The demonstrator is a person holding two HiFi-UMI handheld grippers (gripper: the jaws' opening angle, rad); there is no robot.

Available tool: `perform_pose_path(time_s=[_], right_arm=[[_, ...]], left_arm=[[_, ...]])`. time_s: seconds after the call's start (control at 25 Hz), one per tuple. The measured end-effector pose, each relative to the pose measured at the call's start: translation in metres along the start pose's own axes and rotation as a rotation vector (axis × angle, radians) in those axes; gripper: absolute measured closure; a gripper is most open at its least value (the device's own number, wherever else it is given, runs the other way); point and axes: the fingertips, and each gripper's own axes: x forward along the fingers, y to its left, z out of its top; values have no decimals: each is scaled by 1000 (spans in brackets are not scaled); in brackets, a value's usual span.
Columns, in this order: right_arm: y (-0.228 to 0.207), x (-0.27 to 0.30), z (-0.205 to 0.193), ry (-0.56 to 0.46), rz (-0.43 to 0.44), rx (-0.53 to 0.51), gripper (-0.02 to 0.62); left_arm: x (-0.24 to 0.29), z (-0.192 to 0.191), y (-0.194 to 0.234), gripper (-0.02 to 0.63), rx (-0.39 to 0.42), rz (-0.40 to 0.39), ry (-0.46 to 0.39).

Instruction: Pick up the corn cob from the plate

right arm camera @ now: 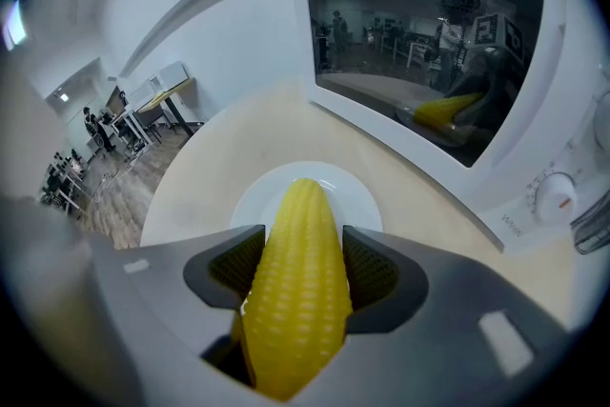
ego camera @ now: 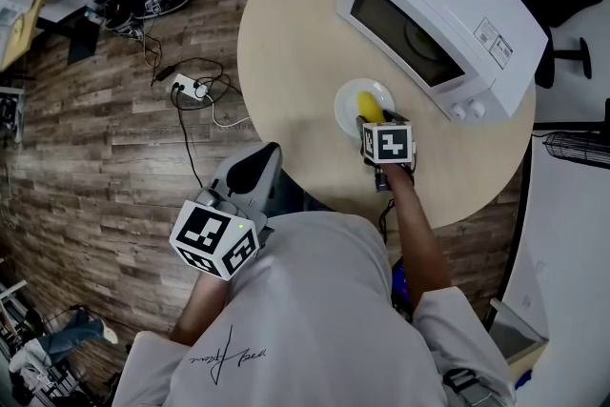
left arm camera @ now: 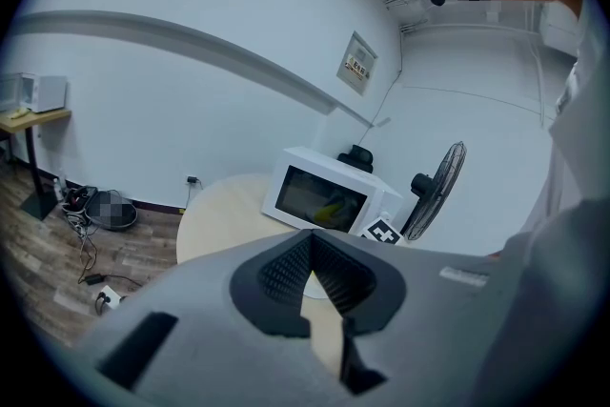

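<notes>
Right gripper [right arm camera: 303,245] is clamping the yellow, tapered corn cob [right arm camera: 295,300]: ribbed dark pads [right arm camera: 379,270] are pressing both flanks of its rows of glossy, rounded kernels. Cob is pointing tip-forward over the small round white glazed plate [right arm camera: 250,205], which is sitting on the pale round wooden table [ego camera: 286,62] beside the boxy white microwave [ego camera: 448,14]. Left gripper [left arm camera: 310,248] is hanging off the table edge, tips together, holding nothing.

White microwave [ego camera: 448,5] sitting far right on round table [ego camera: 286,81]; power strip [ego camera: 188,89] lying on wooden floor [ego camera: 86,167], left; fan [ego camera: 577,148] standing right.
</notes>
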Motion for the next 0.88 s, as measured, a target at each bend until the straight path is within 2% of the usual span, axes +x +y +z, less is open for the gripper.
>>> perform_pose_path(time_s=[0.88], right_arm=[[-4,-25,8,-89,52,81,327]], left_arm=[[0,-1,-17,615,0,-10,-19]])
